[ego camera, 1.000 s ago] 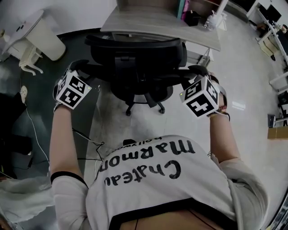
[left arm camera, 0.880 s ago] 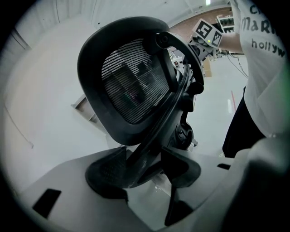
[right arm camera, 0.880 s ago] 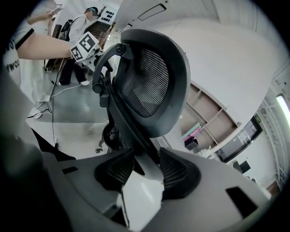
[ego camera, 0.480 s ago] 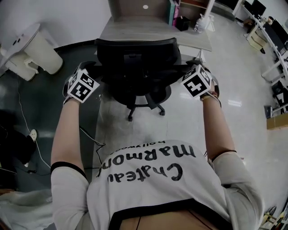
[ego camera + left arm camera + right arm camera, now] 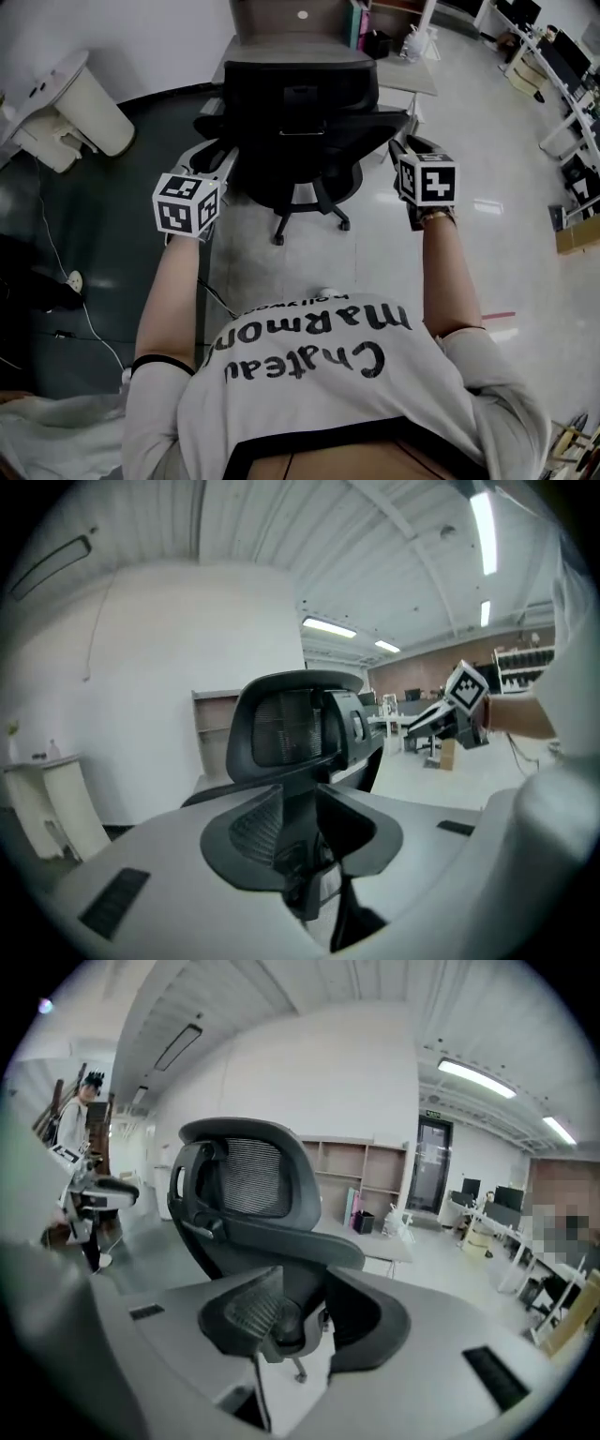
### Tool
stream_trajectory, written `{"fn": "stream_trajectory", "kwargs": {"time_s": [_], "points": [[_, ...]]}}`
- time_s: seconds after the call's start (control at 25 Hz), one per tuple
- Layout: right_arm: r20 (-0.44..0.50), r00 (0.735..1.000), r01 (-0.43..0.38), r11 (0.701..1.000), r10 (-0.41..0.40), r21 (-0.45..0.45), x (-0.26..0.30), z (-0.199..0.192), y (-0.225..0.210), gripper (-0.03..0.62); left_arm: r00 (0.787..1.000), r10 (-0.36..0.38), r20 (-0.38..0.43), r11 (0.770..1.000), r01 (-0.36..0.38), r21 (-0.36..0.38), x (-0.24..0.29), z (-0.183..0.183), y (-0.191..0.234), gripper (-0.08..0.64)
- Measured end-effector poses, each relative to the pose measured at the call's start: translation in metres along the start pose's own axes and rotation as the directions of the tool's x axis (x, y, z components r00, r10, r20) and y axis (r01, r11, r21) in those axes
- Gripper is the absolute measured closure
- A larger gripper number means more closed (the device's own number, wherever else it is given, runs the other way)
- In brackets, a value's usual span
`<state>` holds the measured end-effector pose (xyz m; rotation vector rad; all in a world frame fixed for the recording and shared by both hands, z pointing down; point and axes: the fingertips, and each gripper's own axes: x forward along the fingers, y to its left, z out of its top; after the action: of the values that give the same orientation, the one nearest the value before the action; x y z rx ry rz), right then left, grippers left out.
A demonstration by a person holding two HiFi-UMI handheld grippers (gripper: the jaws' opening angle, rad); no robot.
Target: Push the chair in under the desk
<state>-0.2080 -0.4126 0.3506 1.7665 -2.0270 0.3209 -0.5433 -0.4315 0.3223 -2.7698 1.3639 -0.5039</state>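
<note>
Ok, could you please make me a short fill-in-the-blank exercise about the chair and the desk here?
1. The office chair is ____ in colour.
2. It stands between the person and the ____.
3. The person's shirt is ____ with black lettering.
Missing words: black; desk; white.

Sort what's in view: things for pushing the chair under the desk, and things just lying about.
For the job: chair, desk, left tool and right tool, both closing with nothing between them.
Lying about: white stand, floor cables, cardboard box.
</note>
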Motion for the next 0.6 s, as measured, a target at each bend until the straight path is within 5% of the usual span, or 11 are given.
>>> {"fn": "stream_trajectory", "kwargs": {"time_s": [0.2,0.6], "points": [[0.031,0.999,-0.022,0.985,0.017,0.169,-0.037,-0.030,0.039,0.508,0.996,-0.059,0.066,0.970,0.073,-0.234,-0.036,-0.015,-0.046,0.493],[0.206,0.975,-0.139,0.958,0.087,0.252,-0.109,-0.033,0.121,0.584,0.978,-0.023,0.208,0.952,0.085,-0.296,-0.112,-0.005,-0.086,0.522]]}}
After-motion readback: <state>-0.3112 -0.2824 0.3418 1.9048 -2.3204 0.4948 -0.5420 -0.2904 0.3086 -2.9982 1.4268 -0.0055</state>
